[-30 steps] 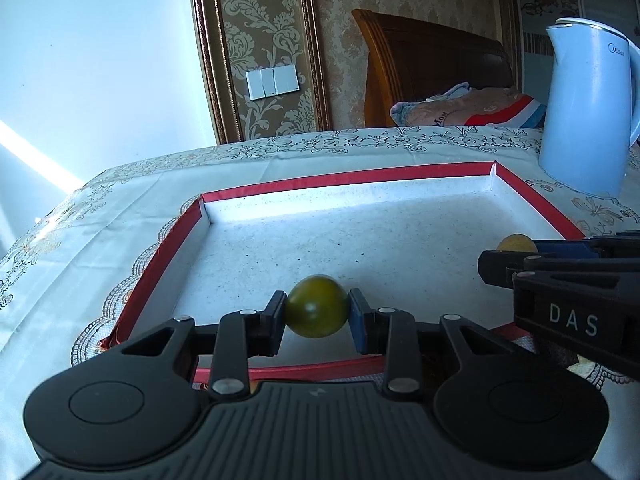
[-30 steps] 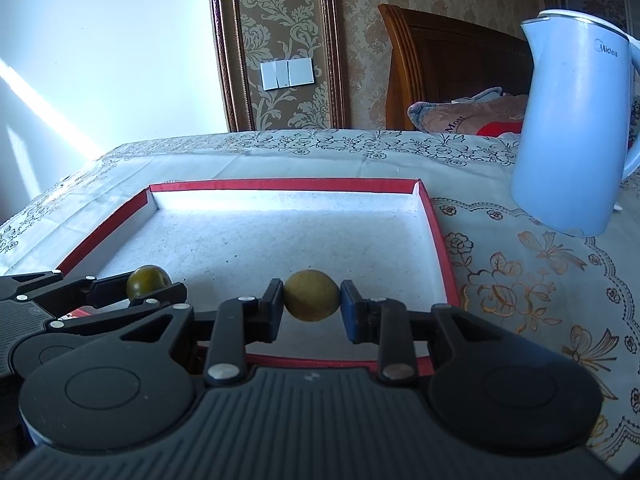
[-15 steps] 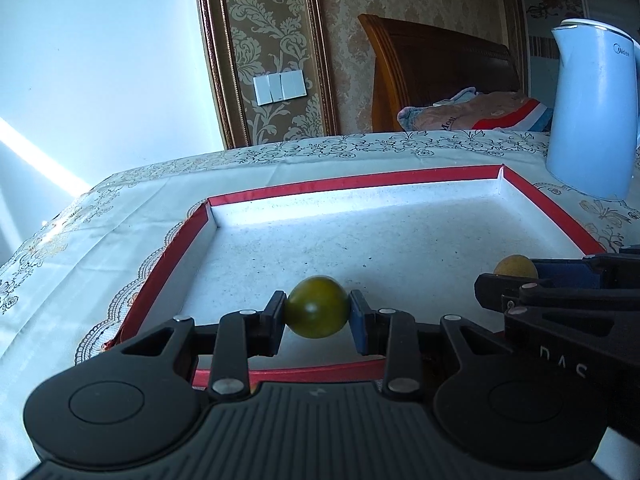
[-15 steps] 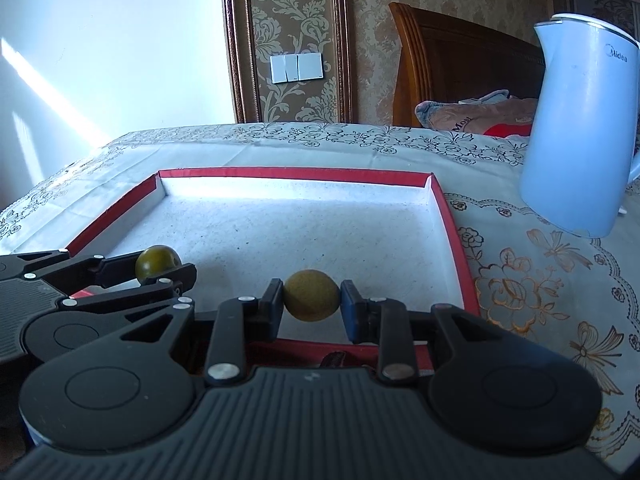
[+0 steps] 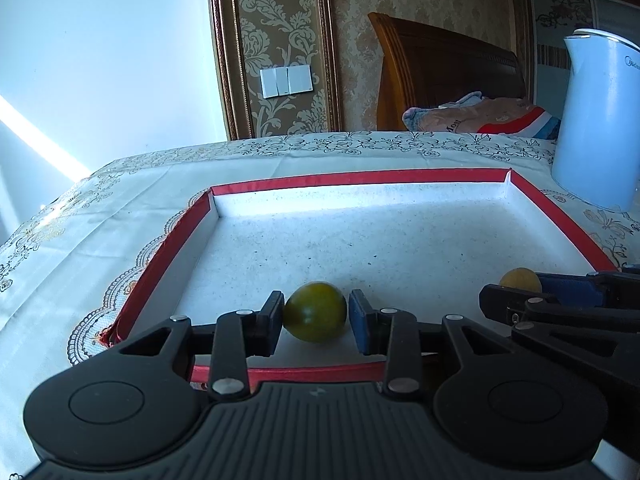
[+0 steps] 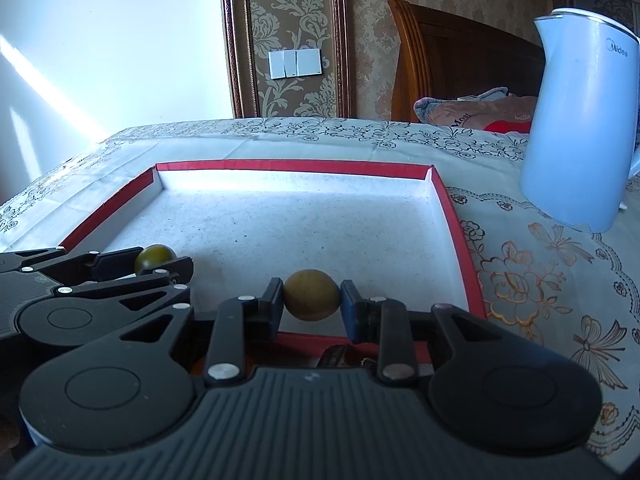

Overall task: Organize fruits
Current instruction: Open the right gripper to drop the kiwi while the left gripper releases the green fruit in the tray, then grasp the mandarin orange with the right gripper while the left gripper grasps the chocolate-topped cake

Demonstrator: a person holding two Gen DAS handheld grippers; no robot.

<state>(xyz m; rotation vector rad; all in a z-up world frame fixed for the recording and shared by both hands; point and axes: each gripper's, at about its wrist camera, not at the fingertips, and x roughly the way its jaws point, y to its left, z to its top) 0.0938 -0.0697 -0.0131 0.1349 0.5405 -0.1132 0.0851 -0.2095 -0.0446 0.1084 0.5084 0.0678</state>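
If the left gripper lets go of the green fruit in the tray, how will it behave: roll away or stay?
The green fruit is round and smooth, so it may roll a little on the flat tray floor. The raised red rim should probably stop it. The left gripper is opening, with a gap at one pad, and the fruit looks firm, likely keeping its shape.

left gripper (image 5: 316, 314) tilted down, jaws opening, right pad clear of green fruit (image 5: 315, 312), right gripper (image 6: 312, 296) at 3 o'clock, clamped on yellow-brown fruit (image 6: 312, 295)
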